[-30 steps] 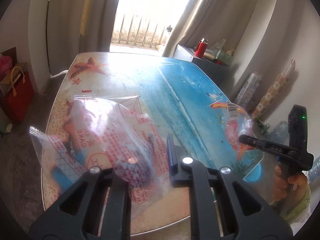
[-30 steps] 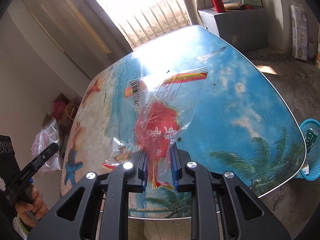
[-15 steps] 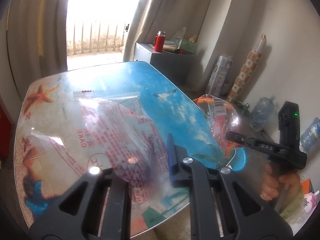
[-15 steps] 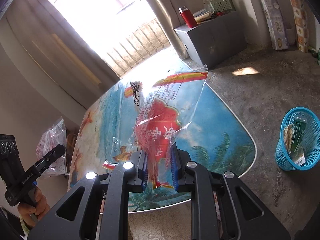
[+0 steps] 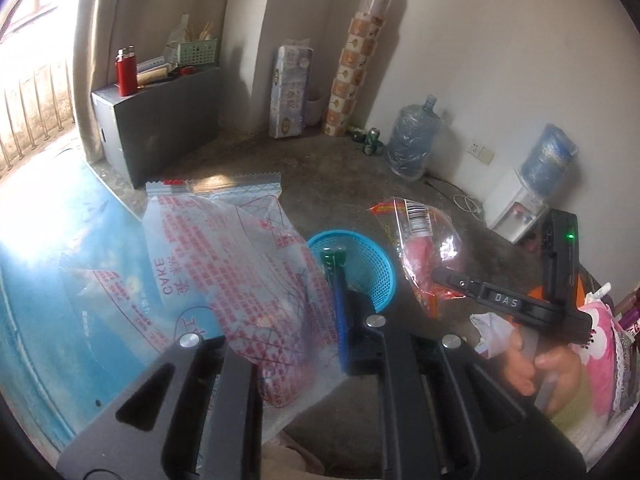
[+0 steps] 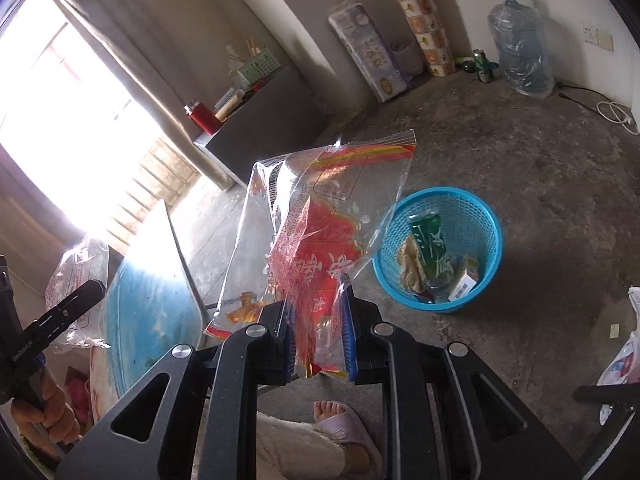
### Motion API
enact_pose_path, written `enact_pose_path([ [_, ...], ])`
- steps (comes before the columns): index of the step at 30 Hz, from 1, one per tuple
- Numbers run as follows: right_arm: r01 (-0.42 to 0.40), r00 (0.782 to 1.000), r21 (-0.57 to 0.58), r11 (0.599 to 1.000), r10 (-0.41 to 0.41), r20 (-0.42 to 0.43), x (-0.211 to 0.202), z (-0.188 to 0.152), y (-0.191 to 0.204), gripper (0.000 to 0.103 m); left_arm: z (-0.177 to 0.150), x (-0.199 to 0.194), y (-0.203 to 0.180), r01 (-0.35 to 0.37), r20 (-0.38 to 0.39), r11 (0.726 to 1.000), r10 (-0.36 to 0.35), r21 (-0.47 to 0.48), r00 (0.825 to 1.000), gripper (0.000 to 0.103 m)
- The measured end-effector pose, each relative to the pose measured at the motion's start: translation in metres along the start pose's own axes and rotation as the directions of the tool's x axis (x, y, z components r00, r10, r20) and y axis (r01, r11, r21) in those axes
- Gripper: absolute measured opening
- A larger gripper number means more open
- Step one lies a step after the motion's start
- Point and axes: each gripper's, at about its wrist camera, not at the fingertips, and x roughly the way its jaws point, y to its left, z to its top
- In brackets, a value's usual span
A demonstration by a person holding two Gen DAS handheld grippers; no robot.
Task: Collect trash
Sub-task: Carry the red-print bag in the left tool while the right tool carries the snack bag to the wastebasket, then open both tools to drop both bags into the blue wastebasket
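My left gripper (image 5: 298, 334) is shut on a clear cake wrapper with pink print (image 5: 224, 264), held in the air beside the table. My right gripper (image 6: 320, 340) is shut on a clear wrapper with red print (image 6: 320, 240), held above the floor. The red wrapper also shows in the left wrist view (image 5: 420, 248). A blue mesh trash basket (image 6: 486, 224) stands on the floor to the right of the red wrapper, with a green packet (image 6: 430, 248) and other trash inside. In the left wrist view the basket (image 5: 372, 264) is just beyond the left gripper.
The blue beach-print table (image 5: 48, 280) is at the left; its edge shows in the right wrist view (image 6: 176, 248). A grey cabinet (image 5: 160, 112), paper rolls (image 5: 290, 92), water jugs (image 5: 414, 138) line the wall. A slippered foot (image 6: 340, 424) is below.
Both grippers have swung right, away from the table toward the floor, carrying their wrappers. The blue basket is now close in front of both.
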Motion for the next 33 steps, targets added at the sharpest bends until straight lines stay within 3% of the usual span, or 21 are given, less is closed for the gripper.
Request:
enact_pose_path([
  [5, 0.097, 0.995, 0.085, 0.992, -0.096, -0.019, 0.012, 0.005, -0.061, 0.019, 0.017, 0.087, -0.031, 0.086, -0.131, 0.996, -0.086, -0.007, 0.988, 0.012],
  [9, 0.161, 0.986, 0.118, 0.98, -0.154, -0.066, 0.046, 0.011, -0.095, 0.019, 0.018, 0.166, -0.036, 0.127, -0.247, 0.99, -0.139, -0.064, 0.959, 0.012],
  [18, 0.254, 0.948, 0.167, 0.952, -0.211, -0.239, 0.154, 0.025, -0.151, 0.019, 0.01, 0.318, -0.042, 0.094, -0.407, 0.981, -0.156, -0.167, 0.9, 0.012],
  [21, 0.282, 0.933, 0.173, 0.944, -0.228, -0.28, 0.188, 0.033, -0.165, 0.021, 0.01, 0.352, -0.032, 0.059, -0.447, 0.977, -0.147, -0.204, 0.882, 0.019],
  [24, 0.319, 0.919, 0.172, 0.932, -0.259, -0.298, 0.216, 0.046, -0.174, 0.028, 0.011, 0.371, -0.02, 0.027, -0.452, 0.974, -0.128, -0.224, 0.883, 0.028],
  [26, 0.333, 0.913, 0.17, 0.928, -0.272, -0.303, 0.229, 0.053, -0.176, 0.029, 0.012, 0.384, -0.016, 0.001, -0.455, 0.974, -0.106, -0.226, 0.884, 0.045],
  [29, 0.342, 0.907, 0.148, 0.928, -0.285, -0.309, 0.245, 0.061, -0.176, 0.037, 0.015, 0.394, -0.01, -0.025, -0.453, 0.968, -0.094, -0.249, 0.886, 0.062],
  [33, 0.372, 0.897, 0.099, 0.923, -0.331, -0.292, 0.254, 0.068, -0.172, 0.046, 0.022, 0.39, -0.009, 0.001, -0.422, 0.964, -0.118, -0.266, 0.899, 0.067],
])
